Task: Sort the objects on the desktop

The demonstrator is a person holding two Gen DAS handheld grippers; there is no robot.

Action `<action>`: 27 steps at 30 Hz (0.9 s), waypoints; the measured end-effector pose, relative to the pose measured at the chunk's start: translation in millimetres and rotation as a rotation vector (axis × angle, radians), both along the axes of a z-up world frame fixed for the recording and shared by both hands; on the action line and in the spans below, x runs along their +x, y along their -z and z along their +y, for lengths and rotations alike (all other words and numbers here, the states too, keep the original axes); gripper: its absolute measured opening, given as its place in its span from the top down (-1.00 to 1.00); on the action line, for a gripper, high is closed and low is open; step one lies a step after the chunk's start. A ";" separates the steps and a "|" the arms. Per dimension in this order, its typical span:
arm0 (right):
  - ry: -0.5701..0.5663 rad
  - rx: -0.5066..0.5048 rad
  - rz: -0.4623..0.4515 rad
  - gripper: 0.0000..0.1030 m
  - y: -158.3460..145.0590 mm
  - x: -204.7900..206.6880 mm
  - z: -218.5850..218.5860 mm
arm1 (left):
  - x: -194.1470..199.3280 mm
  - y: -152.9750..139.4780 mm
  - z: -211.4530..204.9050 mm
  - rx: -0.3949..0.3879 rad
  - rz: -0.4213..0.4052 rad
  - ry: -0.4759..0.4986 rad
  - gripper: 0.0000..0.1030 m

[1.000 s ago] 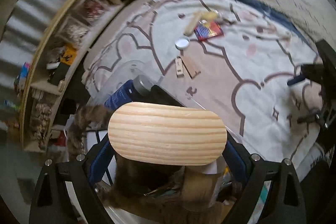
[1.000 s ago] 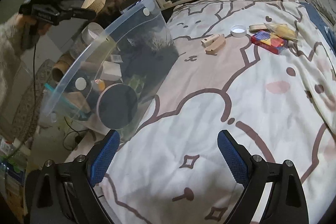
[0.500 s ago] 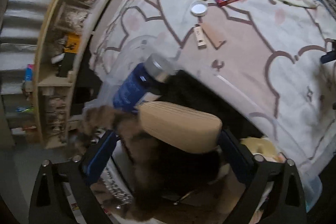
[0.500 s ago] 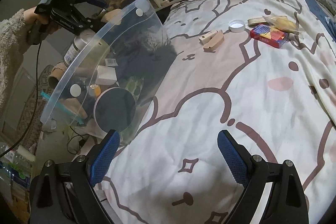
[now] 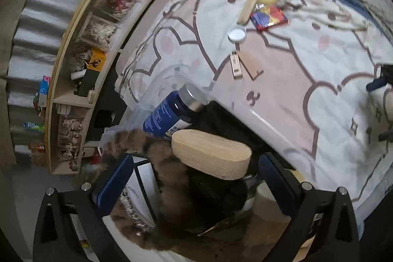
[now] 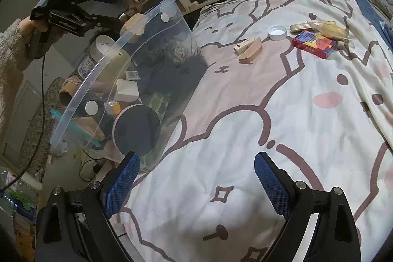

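My left gripper (image 5: 194,186) is open above the clear plastic bin (image 6: 137,48) beside the bed. An oval wooden block (image 5: 211,154) lies loose in the bin, free of the blue pads, on dark furry items next to a blue bottle (image 5: 172,112). The block also shows at the bin's rim in the right wrist view (image 6: 133,25). My right gripper (image 6: 196,181) is open and empty low over the bedsheet. On the bed lie a wooden piece (image 6: 249,50), a white lid (image 6: 277,32), a red-blue box (image 6: 314,43) and a yellow packet (image 6: 329,28).
The bin holds several items, among them a round dark disc (image 6: 137,129) and a white box (image 6: 126,90). A wooden shelf (image 5: 81,46) with figurines stands behind the bed. The patterned sheet (image 6: 282,114) covers the bed.
The left gripper's jaws have opened and let go of the wooden block, which now lies in the bin. The right gripper has stayed open, with its view shifting only slightly.
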State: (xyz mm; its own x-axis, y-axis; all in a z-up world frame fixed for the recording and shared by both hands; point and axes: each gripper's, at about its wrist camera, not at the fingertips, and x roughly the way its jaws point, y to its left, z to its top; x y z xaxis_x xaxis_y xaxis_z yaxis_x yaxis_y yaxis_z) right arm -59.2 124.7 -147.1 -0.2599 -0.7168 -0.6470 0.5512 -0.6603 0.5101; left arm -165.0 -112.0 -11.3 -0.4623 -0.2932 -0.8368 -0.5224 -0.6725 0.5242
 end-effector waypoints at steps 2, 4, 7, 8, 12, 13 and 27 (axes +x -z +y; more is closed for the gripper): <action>0.005 -0.004 0.007 -0.83 -2.0 1.5 1.4 | 6.2 -3.5 1.9 0.022 0.022 -0.009 -0.99; 0.009 -0.008 0.019 -0.83 -5.4 3.0 3.1 | 15.5 -7.6 5.2 0.041 0.049 -0.007 -0.99; 0.015 -0.023 0.032 -0.83 -10.5 4.3 4.9 | 32.6 -15.1 9.5 0.081 0.092 -0.005 -0.99; 0.017 -0.026 0.036 -0.83 -12.3 4.6 5.6 | 38.5 -17.7 10.8 0.094 0.108 -0.007 -0.99; 0.029 -0.032 0.053 -0.83 -18.7 6.5 8.7 | 63.6 -29.7 16.5 0.143 0.202 -0.017 -0.99; 0.030 -0.033 0.057 -0.83 -20.0 7.5 9.3 | 69.9 -32.9 17.8 0.163 0.224 -0.024 -0.99; 0.022 -0.043 0.143 -0.83 -47.6 30.1 16.9 | 154.0 -51.6 45.5 0.394 0.445 -0.154 -0.99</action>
State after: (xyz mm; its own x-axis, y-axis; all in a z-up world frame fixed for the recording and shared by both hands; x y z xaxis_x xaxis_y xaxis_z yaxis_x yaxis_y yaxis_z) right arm -29.1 141.6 -99.4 -0.3634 -0.7360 -0.5712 0.6058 -0.6525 0.4552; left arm -10.9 -66.4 40.3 -0.7696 -0.0917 -0.6319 -0.1921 -0.9105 0.3662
